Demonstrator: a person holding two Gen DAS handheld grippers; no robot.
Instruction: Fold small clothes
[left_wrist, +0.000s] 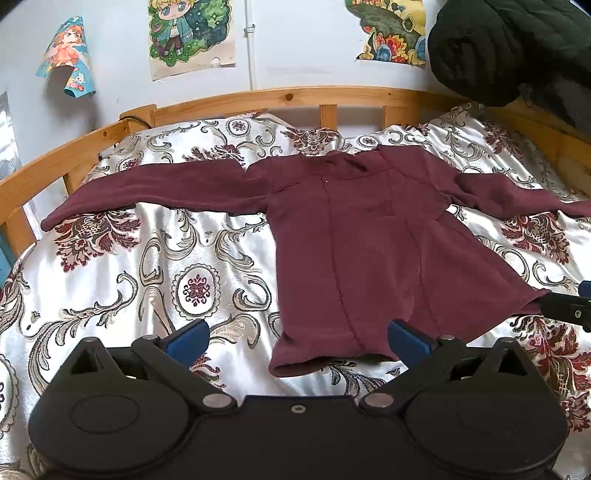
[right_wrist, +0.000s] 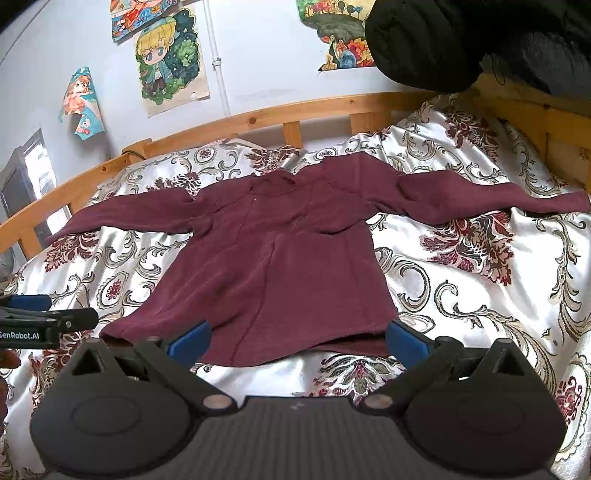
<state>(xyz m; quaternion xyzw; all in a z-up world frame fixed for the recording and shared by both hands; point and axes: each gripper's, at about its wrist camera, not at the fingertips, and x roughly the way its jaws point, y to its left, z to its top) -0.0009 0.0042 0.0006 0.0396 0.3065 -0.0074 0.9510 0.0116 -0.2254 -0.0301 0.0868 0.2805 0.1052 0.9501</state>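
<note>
Both grippers, left gripper (left_wrist: 297, 338) and right gripper (right_wrist: 297, 338), hang wide open and hold nothing near the hem of the red top (left_wrist: 369, 236), which lies flat on the bed (left_wrist: 147, 258), sleeves out, no fold made yet.

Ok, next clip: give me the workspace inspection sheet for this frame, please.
Surface: bed cover, shiny white with a floral pattern, wrinkled.
Job's things: maroon long-sleeved top lying spread out, both sleeves stretched sideways, hem nearest the cameras, no fold seen.
Clutter: dark bulky fabric at the upper right, kind unclear.
Grippers: left gripper jaws wide apart at the hem's left end, holding nothing; right gripper jaws wide apart over the hem, holding nothing.
Cables: one dark cable at the bed frame corner.
Surroundings: wooden bed rail, cartoon posters, pale wall pipe.
</note>
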